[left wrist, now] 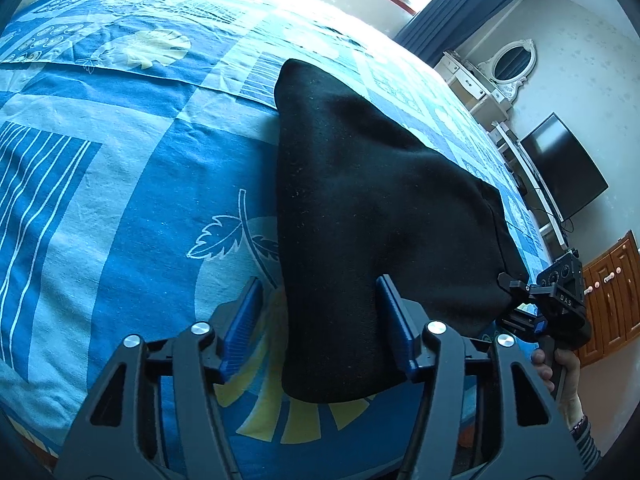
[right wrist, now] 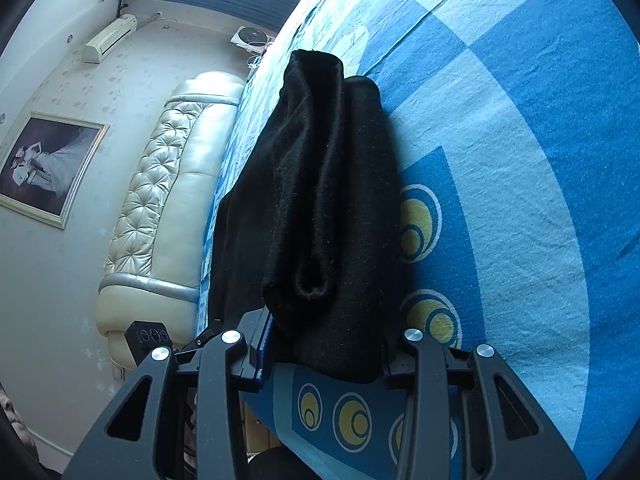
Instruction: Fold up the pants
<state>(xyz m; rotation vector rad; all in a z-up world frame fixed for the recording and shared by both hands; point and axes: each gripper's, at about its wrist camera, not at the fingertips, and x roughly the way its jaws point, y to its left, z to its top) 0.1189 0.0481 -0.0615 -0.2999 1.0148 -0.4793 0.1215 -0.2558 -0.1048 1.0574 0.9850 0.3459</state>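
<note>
The right gripper point(right wrist: 324, 344) is squeezing a thick fold of the black pants point(right wrist: 320, 208), and the cloth is hiding its fingertips, so only the blue edge of one pad point(right wrist: 262, 344) is showing. The left gripper point(left wrist: 318, 320) is standing wide open with its blue pads point(left wrist: 240, 320) apart, pointing down at the near end of the pants, which are lying folded on the blue bed sheet point(left wrist: 120, 200) and seem to be just brushing one pad. At the edge, a hand point(left wrist: 560, 364) is gripping the right gripper's handle, and the picture is cutting off the sleeve
</note>
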